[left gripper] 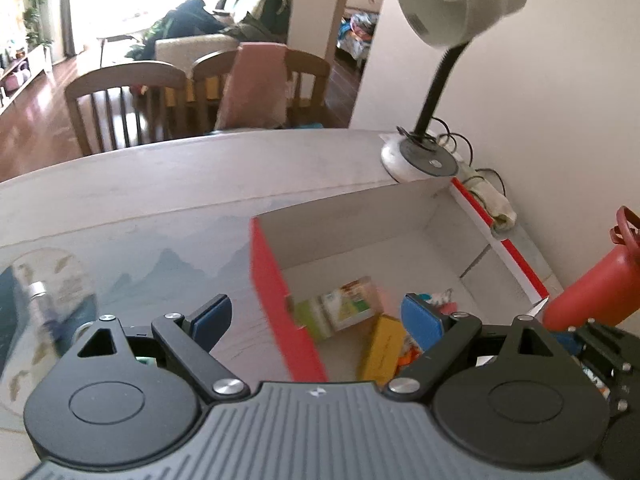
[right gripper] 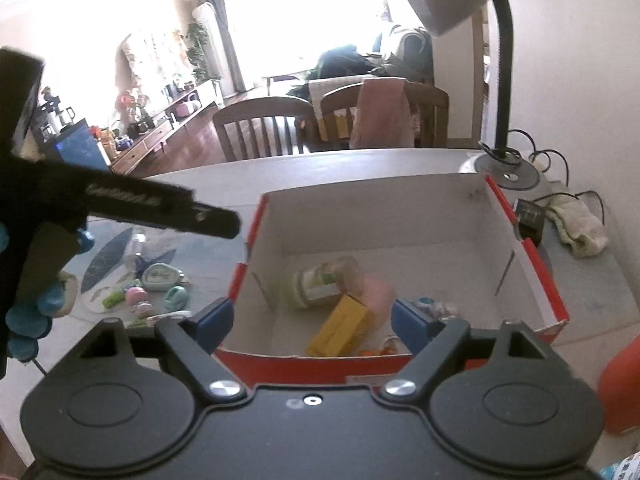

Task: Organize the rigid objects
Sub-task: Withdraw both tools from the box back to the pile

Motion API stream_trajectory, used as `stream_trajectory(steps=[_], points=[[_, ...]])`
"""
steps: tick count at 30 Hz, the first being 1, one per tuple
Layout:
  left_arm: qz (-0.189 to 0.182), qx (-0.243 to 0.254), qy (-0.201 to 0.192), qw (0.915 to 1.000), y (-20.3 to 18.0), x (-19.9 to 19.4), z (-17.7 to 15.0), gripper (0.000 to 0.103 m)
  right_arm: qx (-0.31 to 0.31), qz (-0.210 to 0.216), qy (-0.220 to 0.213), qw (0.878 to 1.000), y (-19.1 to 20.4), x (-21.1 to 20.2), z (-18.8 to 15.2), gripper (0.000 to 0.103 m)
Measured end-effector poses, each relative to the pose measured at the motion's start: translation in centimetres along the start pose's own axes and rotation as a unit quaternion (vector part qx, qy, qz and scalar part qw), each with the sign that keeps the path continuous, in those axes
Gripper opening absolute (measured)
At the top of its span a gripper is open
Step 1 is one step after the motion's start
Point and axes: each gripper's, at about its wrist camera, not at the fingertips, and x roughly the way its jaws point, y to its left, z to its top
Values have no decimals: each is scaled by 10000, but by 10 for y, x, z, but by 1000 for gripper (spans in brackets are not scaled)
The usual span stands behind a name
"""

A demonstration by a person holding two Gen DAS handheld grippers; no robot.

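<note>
A red cardboard box [left gripper: 272, 292] with a white inside stands open on the table. In it lie a green-labelled jar [right gripper: 320, 284], a yellow carton [right gripper: 340, 330] and some small colourful items [right gripper: 434, 306]. A blurred pink thing [right gripper: 376, 292] shows beside the jar. My right gripper [right gripper: 312, 322] hangs open above the box's near wall [right gripper: 320, 364], with nothing between its blue pads. My left gripper [left gripper: 316, 320] is open and empty too, straddling the box's left wall, over the jar [left gripper: 348, 308] and carton [left gripper: 382, 352].
Several small toys [right gripper: 160, 276] and a little bottle [left gripper: 40, 300] lie on the patterned mat left of the box. A blue-gloved hand [right gripper: 28, 320] holds a black handle [right gripper: 120, 204]. A desk lamp [left gripper: 420, 160], cables and a cloth [right gripper: 580, 228] stand behind. A red container [left gripper: 592, 288] is at right.
</note>
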Motion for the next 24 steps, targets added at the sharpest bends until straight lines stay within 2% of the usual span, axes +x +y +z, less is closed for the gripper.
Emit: stream_trajectory(steps=[8, 9, 11, 14, 24], points=[[140, -141, -185, 9996, 47, -37, -30, 92, -37, 166, -139, 9998, 39, -3, -3, 97], [140, -166, -216, 9995, 53, -41, -33, 95, -40, 177, -154, 9997, 44, -3, -4, 99], [148, -216, -306, 9992, 68, -50, -40, 100, -51, 194, -167, 9997, 55, -1, -5, 99], [274, -218, -442, 9984, 87, -63, -50, 101, -89, 214, -166, 9996, 74, 2, -8, 99], [421, -419, -339, 9977, 163, -77, -76, 103, -88, 257, 40, 9996, 132, 34, -15, 99]])
